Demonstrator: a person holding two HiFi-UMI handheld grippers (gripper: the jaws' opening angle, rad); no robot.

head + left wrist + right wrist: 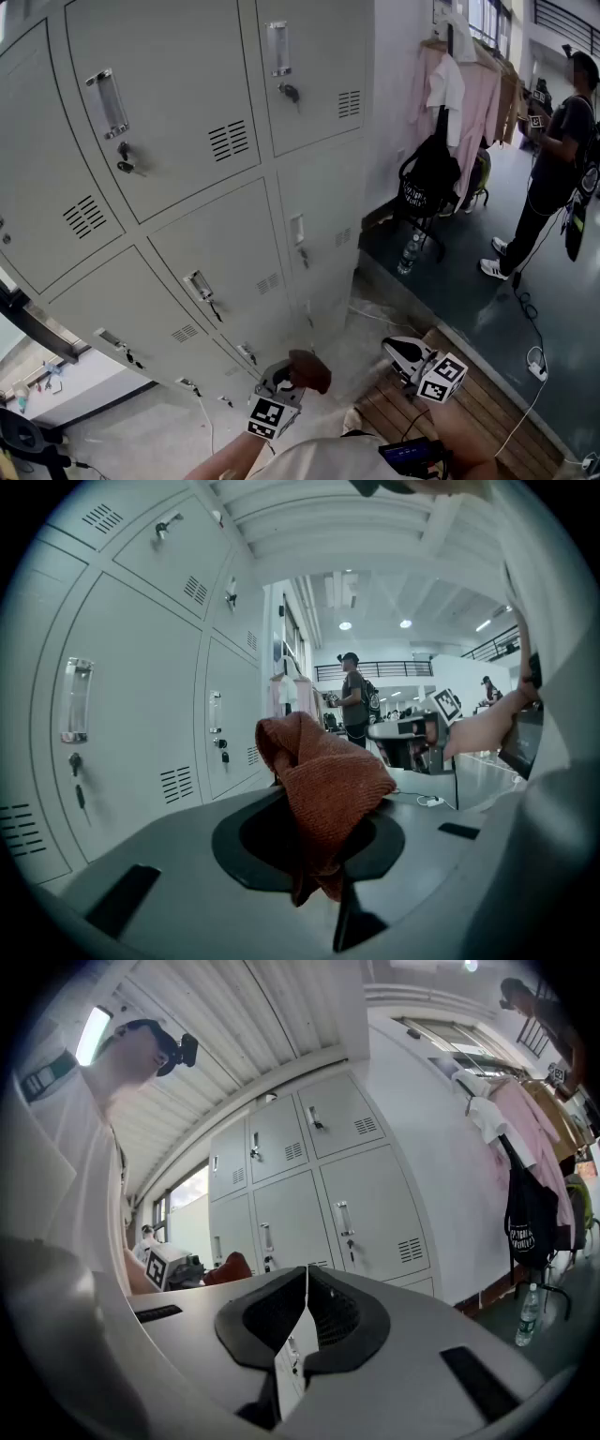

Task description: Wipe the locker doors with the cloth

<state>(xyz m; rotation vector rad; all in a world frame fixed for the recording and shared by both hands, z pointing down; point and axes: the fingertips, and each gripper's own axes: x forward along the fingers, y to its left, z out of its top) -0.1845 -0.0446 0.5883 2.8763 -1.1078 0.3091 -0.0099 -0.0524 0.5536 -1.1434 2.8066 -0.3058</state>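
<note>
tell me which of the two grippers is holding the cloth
The left gripper: its jaws are shut on the reddish-brown cloth, which bunches up above them. The right gripper has its jaws together with nothing between them.

I see a dark floor right of the lockers, paler at their foot. Wooden slats cover the near part. Standing or lying on the floor: water bottle, white cable, a person's white shoe.

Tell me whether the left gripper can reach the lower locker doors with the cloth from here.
Probably yes: the left gripper, shut on the cloth, is close to the lower locker doors, with nothing visible between them.
</note>
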